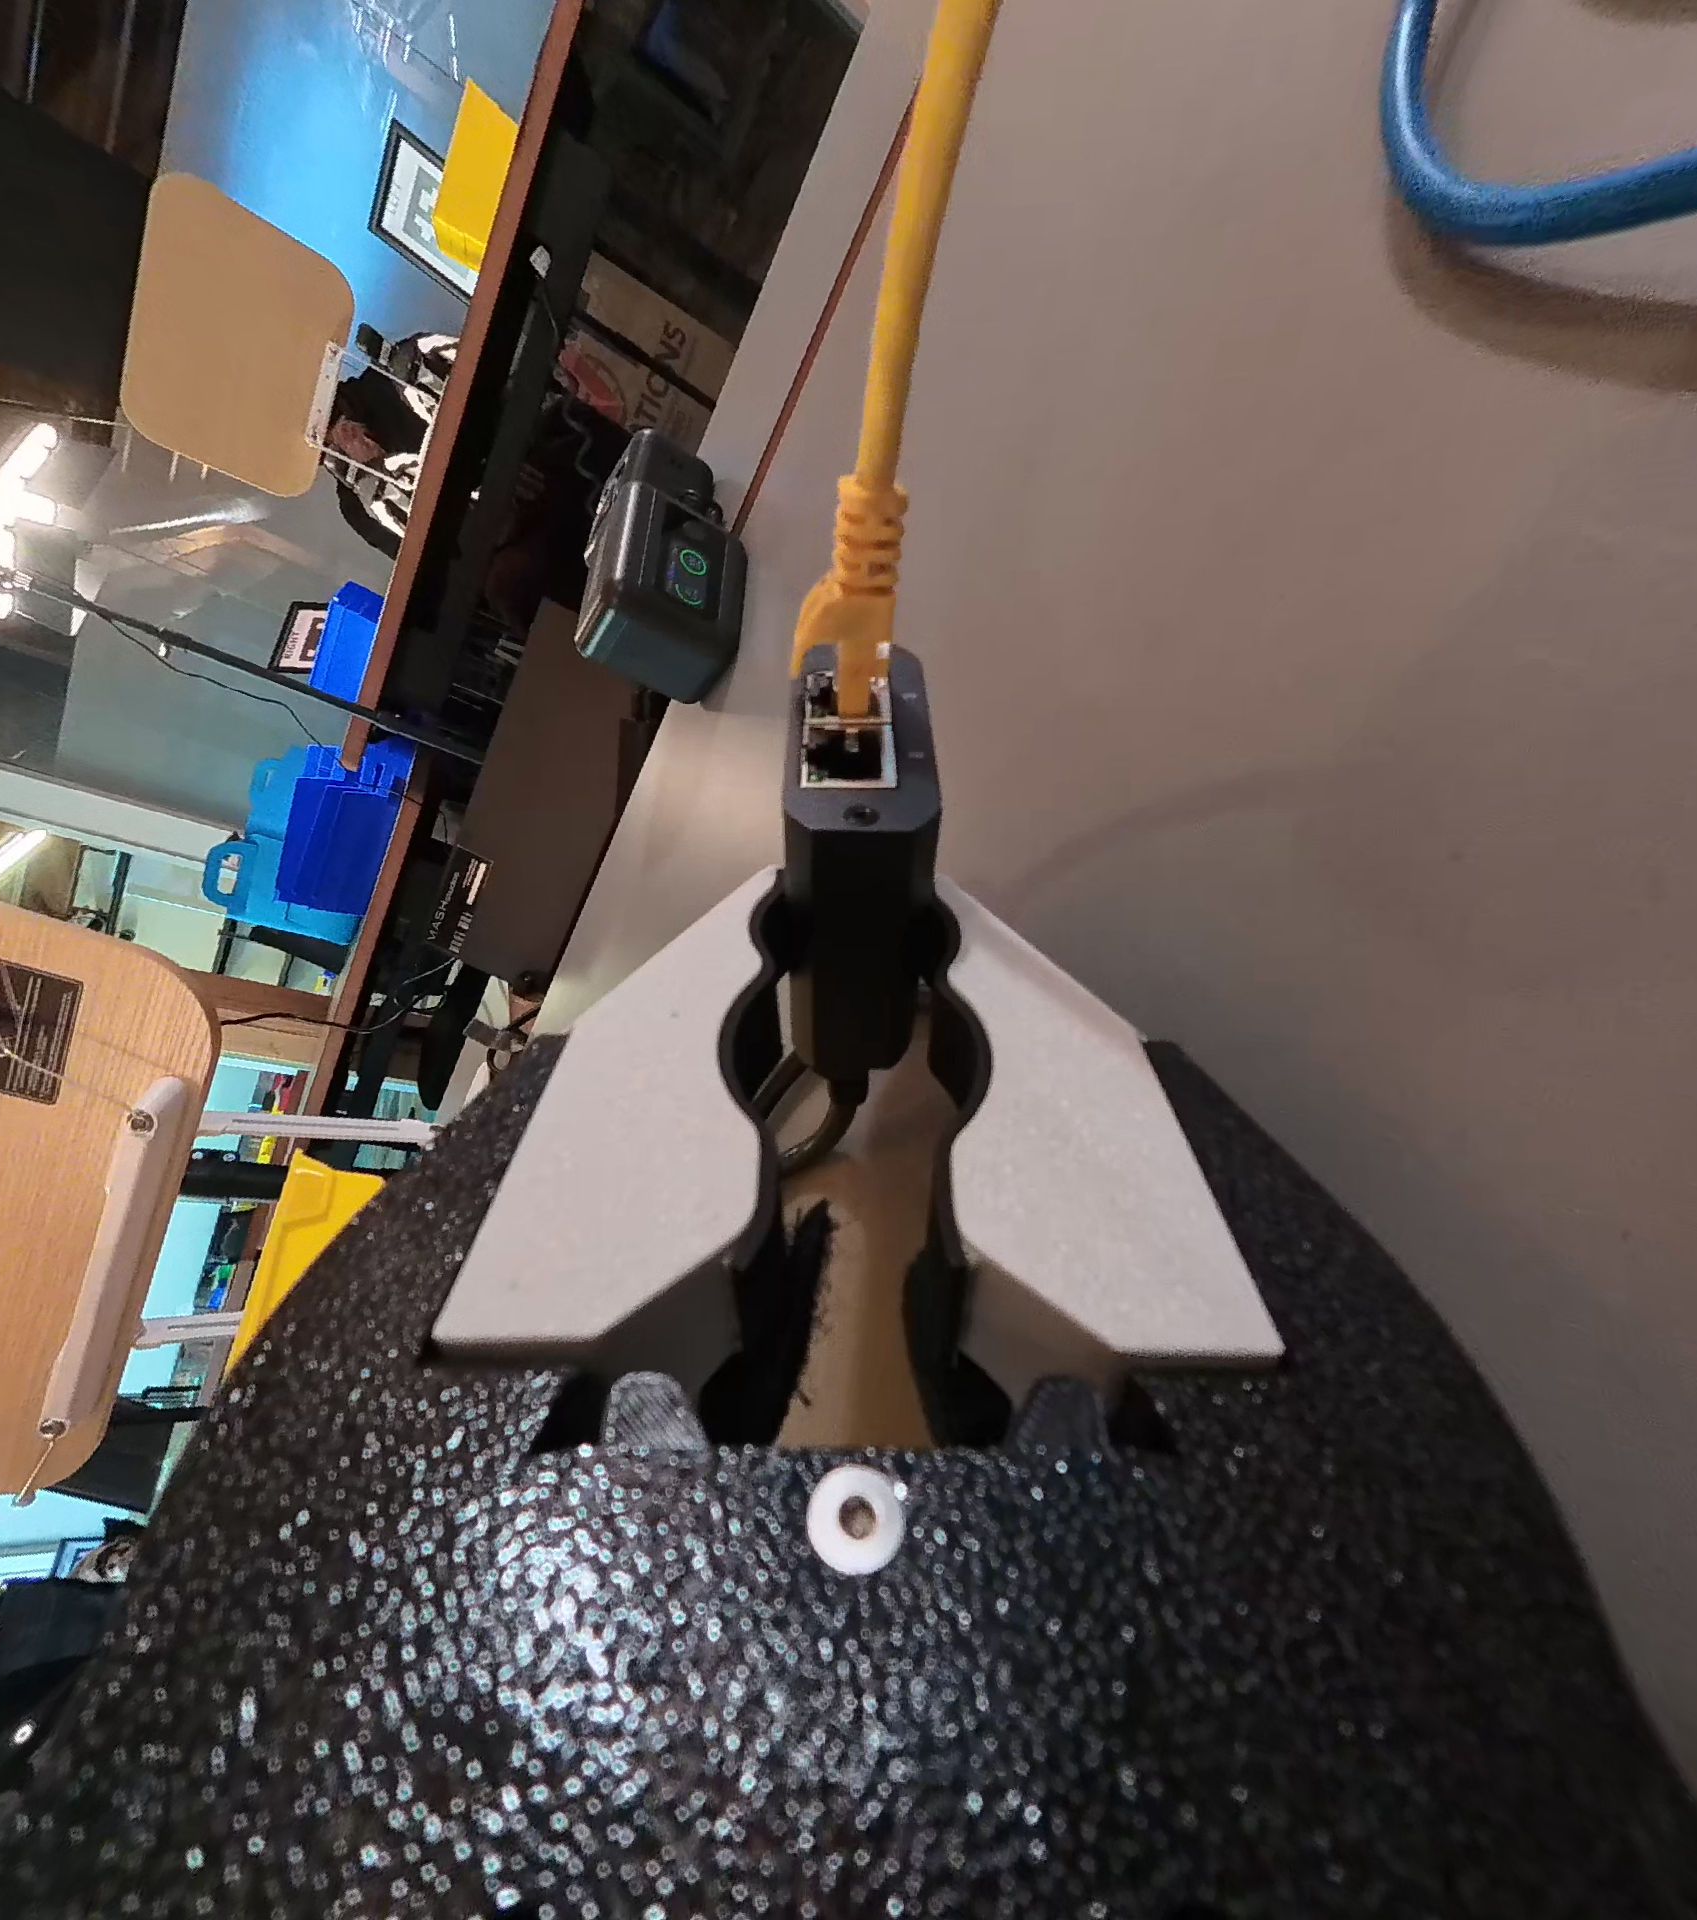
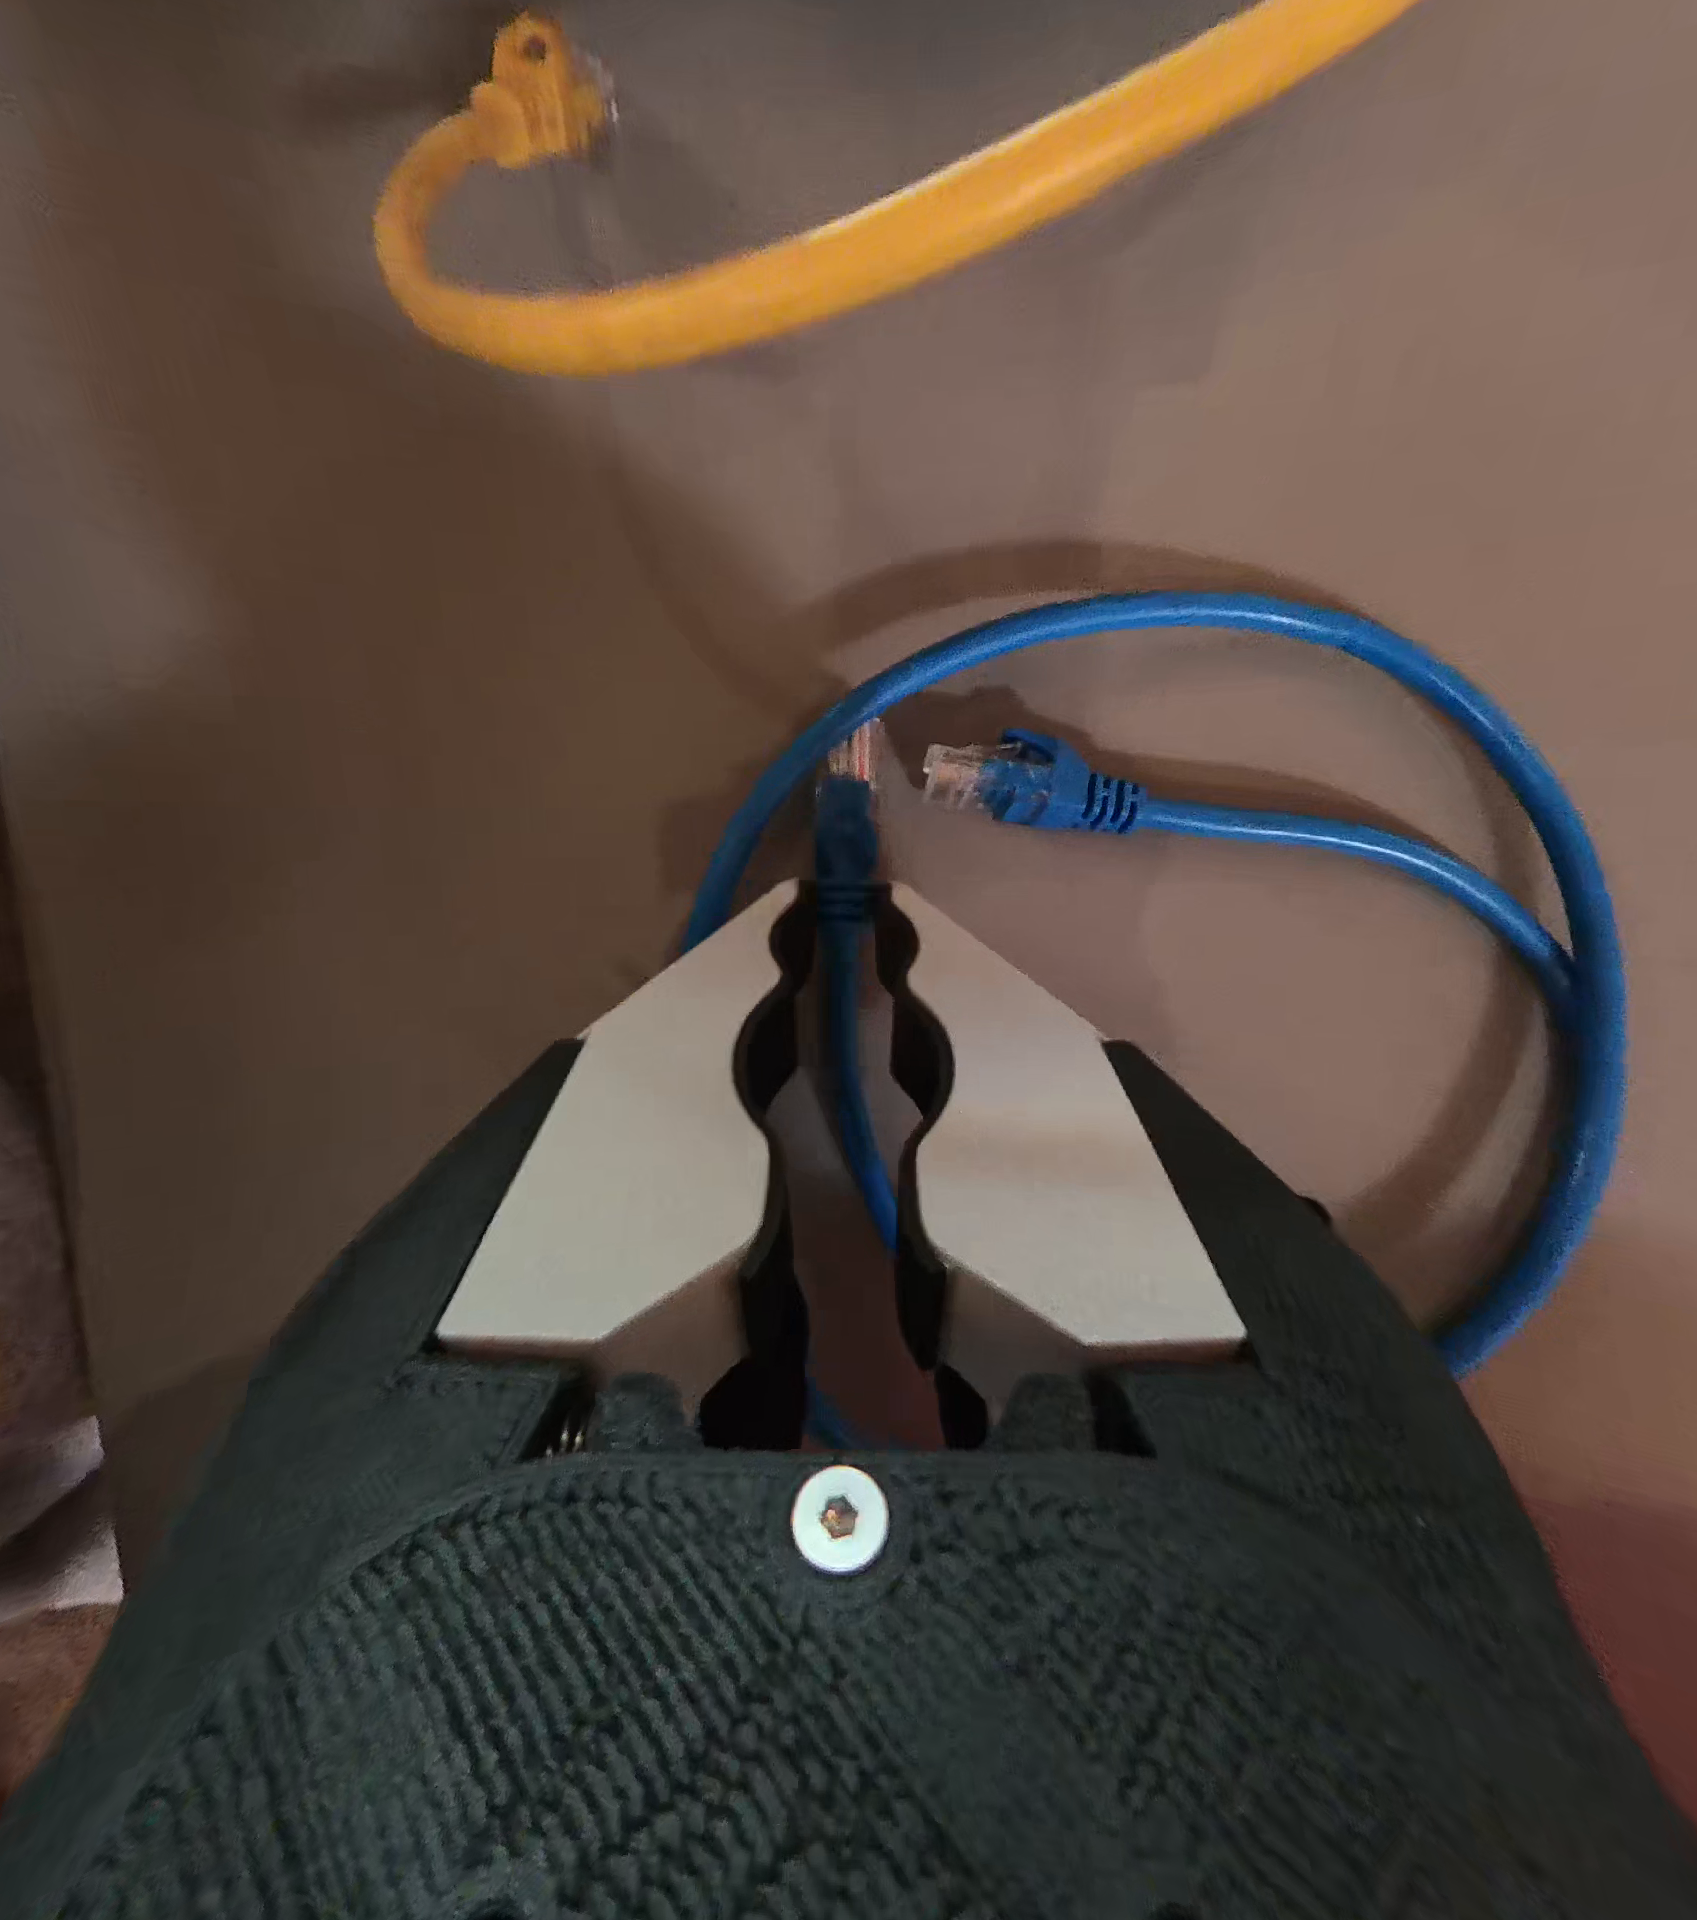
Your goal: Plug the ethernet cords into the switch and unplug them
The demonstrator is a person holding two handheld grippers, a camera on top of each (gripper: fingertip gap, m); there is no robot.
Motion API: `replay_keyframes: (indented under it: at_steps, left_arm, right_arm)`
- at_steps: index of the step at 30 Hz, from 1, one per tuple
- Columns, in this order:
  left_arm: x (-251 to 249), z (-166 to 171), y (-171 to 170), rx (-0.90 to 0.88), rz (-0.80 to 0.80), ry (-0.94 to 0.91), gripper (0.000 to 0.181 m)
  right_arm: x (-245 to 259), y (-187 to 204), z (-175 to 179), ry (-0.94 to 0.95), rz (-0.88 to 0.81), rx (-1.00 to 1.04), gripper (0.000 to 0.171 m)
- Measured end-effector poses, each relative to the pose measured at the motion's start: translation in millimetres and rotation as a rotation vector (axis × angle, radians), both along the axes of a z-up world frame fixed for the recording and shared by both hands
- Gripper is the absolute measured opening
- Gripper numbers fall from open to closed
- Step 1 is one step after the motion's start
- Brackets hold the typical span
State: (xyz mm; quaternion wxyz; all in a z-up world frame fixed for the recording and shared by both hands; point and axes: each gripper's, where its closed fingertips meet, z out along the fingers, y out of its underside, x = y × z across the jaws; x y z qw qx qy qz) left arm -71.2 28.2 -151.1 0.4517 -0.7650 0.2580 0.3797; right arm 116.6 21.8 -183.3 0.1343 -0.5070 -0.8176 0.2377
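Observation:
In the left wrist view my left gripper (image 1: 859,914) is shut on a small black switch (image 1: 859,831) and holds it with its ports facing away. A yellow ethernet cord (image 1: 901,312) is plugged into the farther port; the nearer port (image 1: 849,764) is empty. In the right wrist view my right gripper (image 2: 844,894) is shut on a blue ethernet cord (image 2: 1446,686) just behind one plug (image 2: 846,821), which points forward. The cord's other plug (image 2: 1020,779) lies loose on the table beside it. The yellow cord's free end (image 2: 537,99) lies farther off.
The grey table top (image 1: 1343,727) carries a small black device with a lit screen (image 1: 662,566) near its left edge. A loop of the blue cord (image 1: 1509,197) lies at the upper right. Chairs and blue bins (image 1: 324,831) stand beyond the table.

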Motion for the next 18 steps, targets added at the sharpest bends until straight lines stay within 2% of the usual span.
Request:
replay_keyframes:
  at_steps: [1,3,6,11,13,16,18]
  left_arm:
    - [1,0,0,0.000,-0.003,0.000,0.022]
    - [1,0,1,-0.002,-0.007,0.004,0.022]
    - [2,1,1,-0.003,-0.009,0.016,0.022]
    - [6,-2,2,-0.021,-0.020,0.070,0.022]
    - [8,-3,3,-0.026,-0.025,0.094,0.022]
    - [6,-2,5,-0.042,-0.024,0.173,0.022]
    - [9,-1,4,-0.057,-0.027,0.248,0.022]
  right_arm:
    - [-1,0,0,0.005,-0.007,-0.004,0.010]
    - [1,7,1,0.014,0.013,0.083,0.010]
    - [7,36,10,-0.022,-0.010,0.345,0.010]
    - [7,70,44,-0.007,-0.045,0.639,0.009]
    - [1,67,52,0.022,-0.066,0.608,0.009]
    - [-16,47,63,0.103,-0.132,0.398,0.009]
    - [-27,44,73,0.139,-0.190,0.335,0.009]
